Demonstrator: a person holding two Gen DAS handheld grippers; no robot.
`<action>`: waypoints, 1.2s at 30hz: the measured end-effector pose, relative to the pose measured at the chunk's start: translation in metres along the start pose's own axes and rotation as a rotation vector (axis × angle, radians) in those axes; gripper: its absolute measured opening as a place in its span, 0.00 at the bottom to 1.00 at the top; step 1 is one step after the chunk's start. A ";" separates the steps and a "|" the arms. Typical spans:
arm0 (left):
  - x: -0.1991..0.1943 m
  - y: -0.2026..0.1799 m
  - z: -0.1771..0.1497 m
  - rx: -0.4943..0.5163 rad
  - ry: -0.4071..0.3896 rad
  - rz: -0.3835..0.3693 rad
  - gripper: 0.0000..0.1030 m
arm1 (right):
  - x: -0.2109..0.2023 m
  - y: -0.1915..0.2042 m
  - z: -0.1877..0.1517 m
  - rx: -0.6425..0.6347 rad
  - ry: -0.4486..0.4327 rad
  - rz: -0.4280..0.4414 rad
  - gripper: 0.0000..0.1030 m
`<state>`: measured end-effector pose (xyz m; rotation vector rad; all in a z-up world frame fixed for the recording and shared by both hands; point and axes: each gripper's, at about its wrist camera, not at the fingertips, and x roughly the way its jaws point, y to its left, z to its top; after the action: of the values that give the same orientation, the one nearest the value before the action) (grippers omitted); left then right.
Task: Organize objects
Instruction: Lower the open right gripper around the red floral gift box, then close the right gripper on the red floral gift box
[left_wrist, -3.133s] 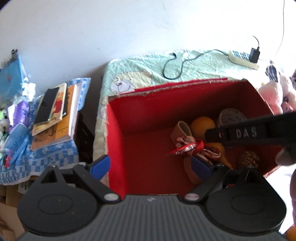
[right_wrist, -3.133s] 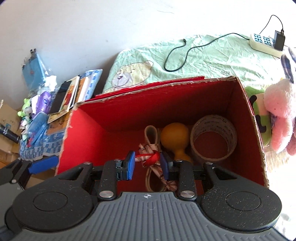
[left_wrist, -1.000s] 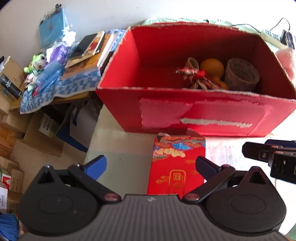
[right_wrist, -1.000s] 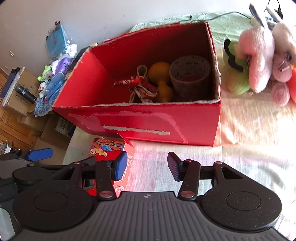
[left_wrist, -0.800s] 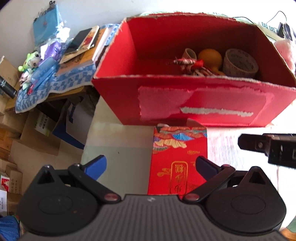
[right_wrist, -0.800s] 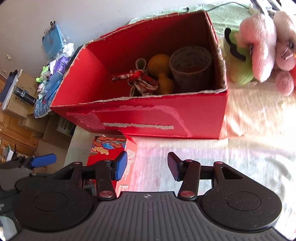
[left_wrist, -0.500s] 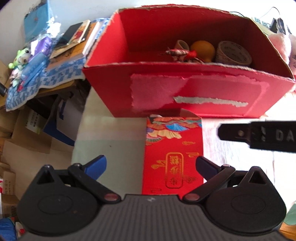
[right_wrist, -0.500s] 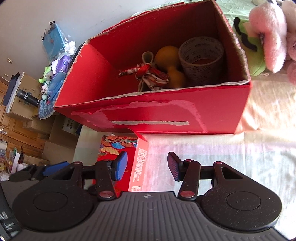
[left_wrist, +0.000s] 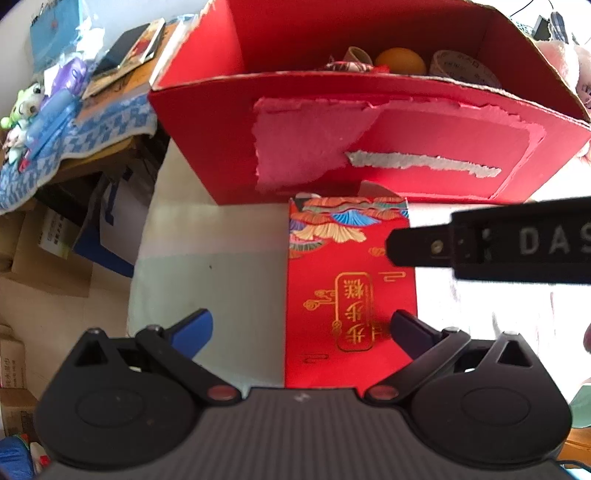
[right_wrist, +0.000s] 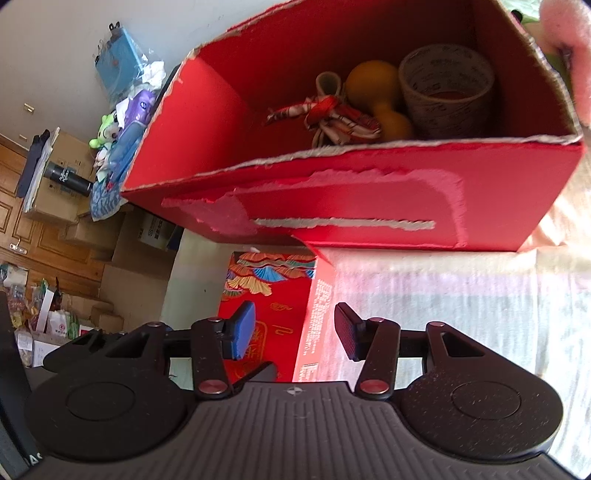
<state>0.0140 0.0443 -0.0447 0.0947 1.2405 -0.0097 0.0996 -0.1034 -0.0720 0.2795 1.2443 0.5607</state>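
Left wrist view: the left gripper (left_wrist: 301, 325) hangs low over a flat red gift box (left_wrist: 349, 280) with gold lettering, which lies on the pale cloth just in front of the big red carton (left_wrist: 369, 147). Its blue fingers are spread wide, one on each side of the gift box, touching nothing. The black body of the right gripper (left_wrist: 495, 243) reaches in from the right across the gift box's far corner. Over the carton's torn front wall I can make out a roll of tape (left_wrist: 461, 70), an orange gourd-shaped toy (left_wrist: 400, 62) and a bit of patterned ribbon (left_wrist: 347, 66).

Right wrist view: the right gripper (right_wrist: 295, 330) is also unclenched, its fingers set astride the long right-hand edge of the gift box (right_wrist: 273, 291), left finger over the top face, right finger out over the cloth. Nothing is held. The carton (right_wrist: 351, 192) sits just beyond, and inside it the ribbon (right_wrist: 325, 118), the orange toy (right_wrist: 376, 96) and the tape roll (right_wrist: 447, 88) crowd the right half, leaving the left half of the floor bare.

The step in hand looks like picking up the gift box to put it in the carton. Next, one gripper must drop until its fingers bracket the box's edges, then close firmly. The left one, already spanning the width, seems better placed.
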 end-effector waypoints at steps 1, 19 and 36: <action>0.000 0.000 0.001 0.002 0.001 -0.002 1.00 | 0.002 0.001 0.000 0.003 0.006 0.002 0.50; 0.002 0.000 0.001 0.058 -0.012 -0.106 0.90 | 0.023 0.013 0.002 -0.077 0.070 -0.040 0.49; 0.003 -0.001 0.006 0.115 -0.081 -0.236 0.84 | 0.023 0.004 0.013 -0.112 0.134 -0.020 0.50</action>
<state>0.0203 0.0430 -0.0462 0.0466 1.1640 -0.2871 0.1162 -0.0861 -0.0848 0.1374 1.3384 0.6378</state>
